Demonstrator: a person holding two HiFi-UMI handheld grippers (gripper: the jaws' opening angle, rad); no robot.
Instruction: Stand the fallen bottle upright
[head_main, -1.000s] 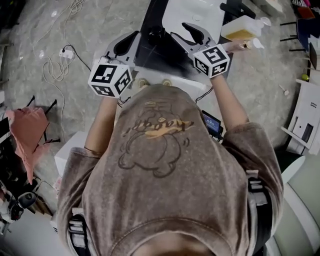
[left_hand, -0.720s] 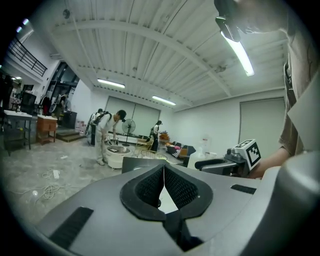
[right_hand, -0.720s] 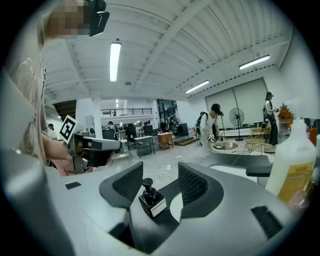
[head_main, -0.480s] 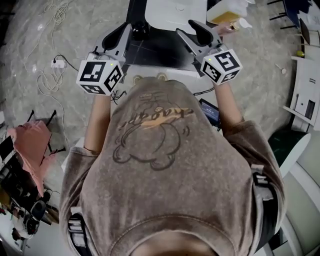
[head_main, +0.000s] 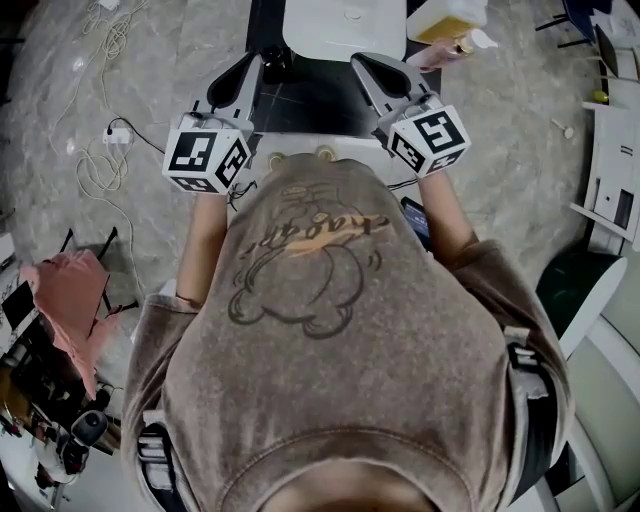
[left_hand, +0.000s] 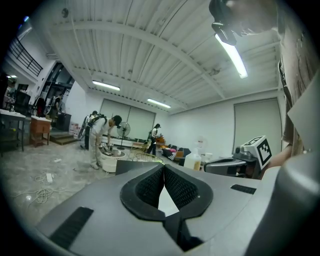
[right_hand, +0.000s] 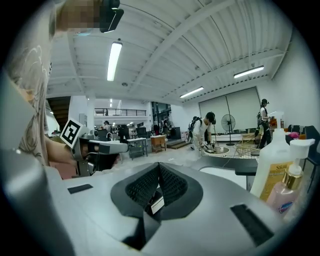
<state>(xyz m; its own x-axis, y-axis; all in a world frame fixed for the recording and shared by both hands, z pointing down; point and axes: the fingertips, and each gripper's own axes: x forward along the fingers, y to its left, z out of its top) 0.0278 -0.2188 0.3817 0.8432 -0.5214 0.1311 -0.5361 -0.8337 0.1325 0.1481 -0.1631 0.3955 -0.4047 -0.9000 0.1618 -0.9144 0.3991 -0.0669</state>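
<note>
**pink bottle upright off the right of your right tongs; both tongs closed and empty**

the small pink bottle (right_hand: 289, 191), with its gold collar and white cap, stands upright. it is off the right side of your right tongs (right_hand: 159, 164), near them and a little ahead of their tips. just behind it, farther ahead on the same side, stands a big white jug (right_hand: 272, 165) with a yellow label. you cannot tell from here whether the two touch. in the head view both sit beyond and to the right of the right tongs' tips, clear of them.

your right tongs have just been closing. their ribbed pads meet at the tips with nothing between them, and the bottle is outside the jaws.

your left tongs (left_hand: 163, 166) are also closed tip to tip, with nothing in them. you hold them alongside the right tongs, so the bottle is well apart from them, past the right pair.

both pairs point forward over a dark table (head_main: 310, 100), with a white tabletop (head_main: 340, 25) just ahead of their tips.
</note>
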